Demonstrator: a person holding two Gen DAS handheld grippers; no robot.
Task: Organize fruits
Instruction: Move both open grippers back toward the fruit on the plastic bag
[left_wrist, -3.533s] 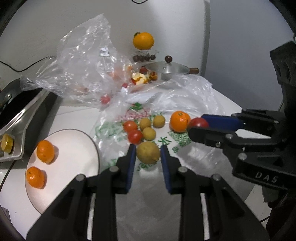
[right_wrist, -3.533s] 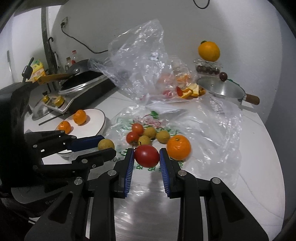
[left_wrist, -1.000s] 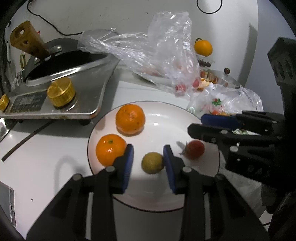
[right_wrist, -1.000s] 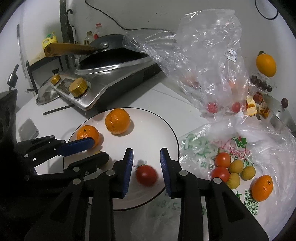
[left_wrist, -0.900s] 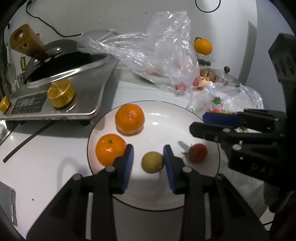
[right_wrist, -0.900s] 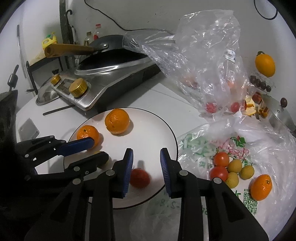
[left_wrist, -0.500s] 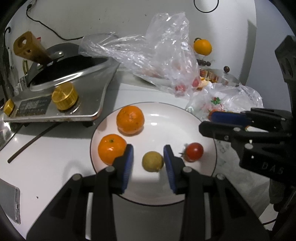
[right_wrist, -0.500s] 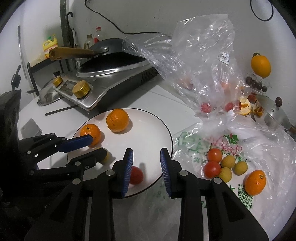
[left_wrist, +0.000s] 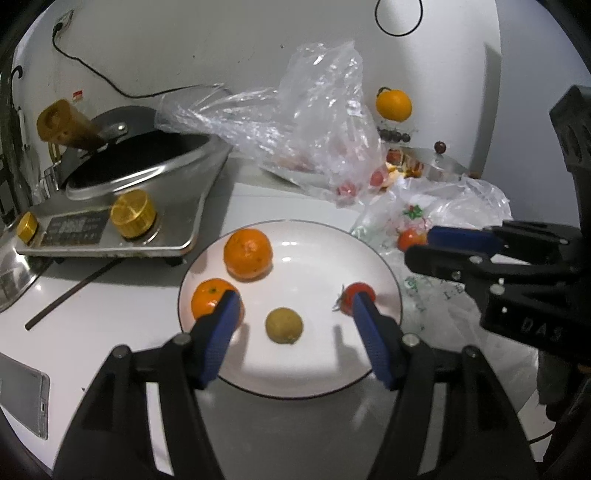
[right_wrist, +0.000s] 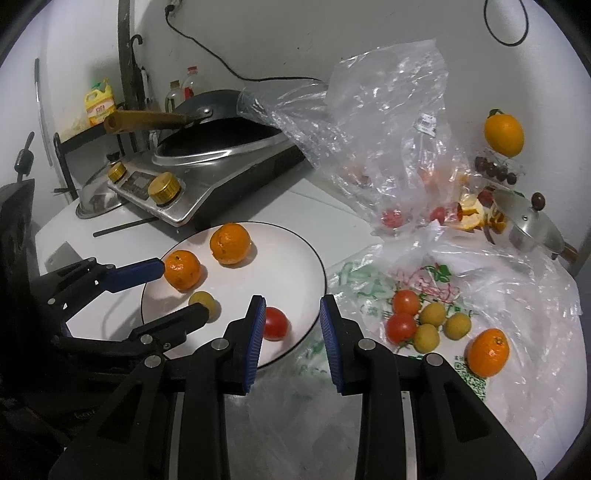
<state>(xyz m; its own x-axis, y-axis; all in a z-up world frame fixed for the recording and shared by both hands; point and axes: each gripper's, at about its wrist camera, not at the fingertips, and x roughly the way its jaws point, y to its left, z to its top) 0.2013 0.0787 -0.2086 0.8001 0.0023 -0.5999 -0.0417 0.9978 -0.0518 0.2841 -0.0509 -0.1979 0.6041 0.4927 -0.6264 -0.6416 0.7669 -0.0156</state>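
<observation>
A white plate (left_wrist: 314, 243) holds two oranges (left_wrist: 248, 253), a small yellow-green fruit (left_wrist: 283, 325) and a red tomato (left_wrist: 354, 291). My left gripper (left_wrist: 293, 306) is wide open and empty above the yellow-green fruit. My right gripper (right_wrist: 292, 308) is open and empty over the plate's right rim (right_wrist: 295, 236), beside the tomato (right_wrist: 275, 322). More tomatoes (right_wrist: 405, 301), small yellow fruits (right_wrist: 431, 314) and an orange (right_wrist: 488, 347) lie on a printed plastic bag (right_wrist: 369, 284) to the right.
A stove with a black pan (left_wrist: 122, 162) stands left of the plate. A crumpled clear bag (left_wrist: 314, 129) with fruit lies behind. A steel pot lid (right_wrist: 532, 221) and an orange (right_wrist: 504, 134) sit at the far right. A phone (left_wrist: 22, 391) lies at the left.
Both grippers brought their fruit from the bag to the plate and let go. My left gripper has opened wide around the yellow-green fruit. My right gripper has drawn back off the tomato.
</observation>
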